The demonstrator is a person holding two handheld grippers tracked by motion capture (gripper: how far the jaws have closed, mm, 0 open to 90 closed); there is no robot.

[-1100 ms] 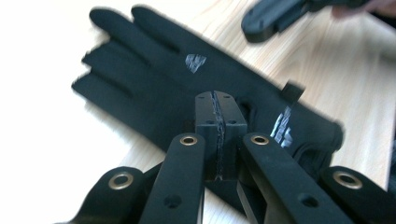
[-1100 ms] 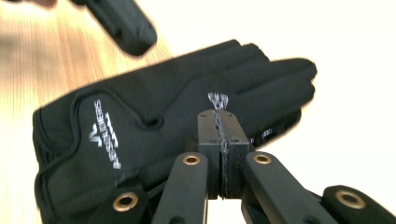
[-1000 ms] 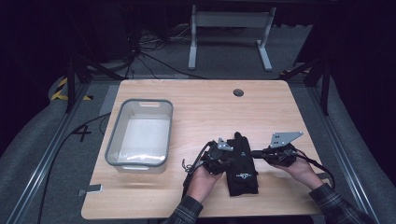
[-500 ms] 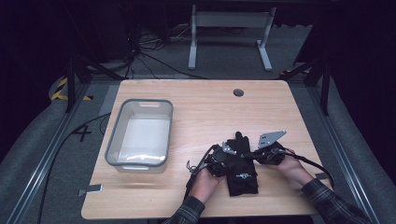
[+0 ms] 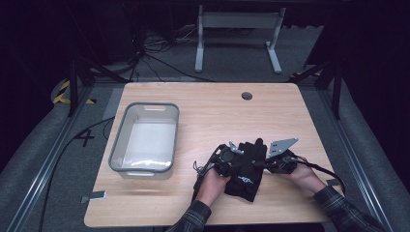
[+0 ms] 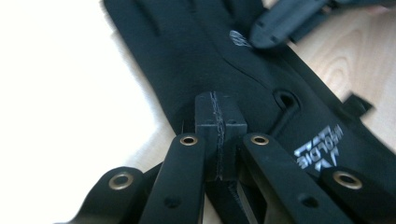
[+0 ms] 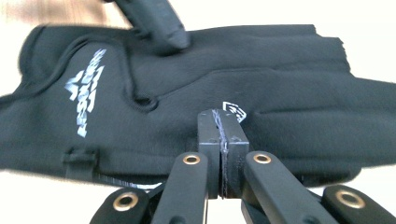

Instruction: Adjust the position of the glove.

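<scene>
A black glove (image 5: 246, 170) with white lettering lies flat on the wooden table (image 5: 212, 111), near the front edge. My left gripper (image 5: 238, 152) comes in from the glove's left and is shut, its tips (image 6: 219, 109) resting on the fabric near the glove's middle. My right gripper (image 5: 264, 162), with its grey plate on top, reaches in from the right and is also shut, its tips (image 7: 222, 123) down on the glove (image 7: 289, 84) beside a small white logo. Each gripper's tip appears in the other's view, touching the glove (image 6: 187, 51). No fabric shows between either pair of jaws.
A clear plastic bin (image 5: 118, 151) stands on the left part of the table. A round cable hole (image 5: 247, 95) sits near the far edge. Beyond the table are a metal stand (image 5: 237, 19) and floor cables.
The right gripper has shifted slightly left, onto the glove. The left hand has edged a little lower and closer over the glove. Both stay shut.
</scene>
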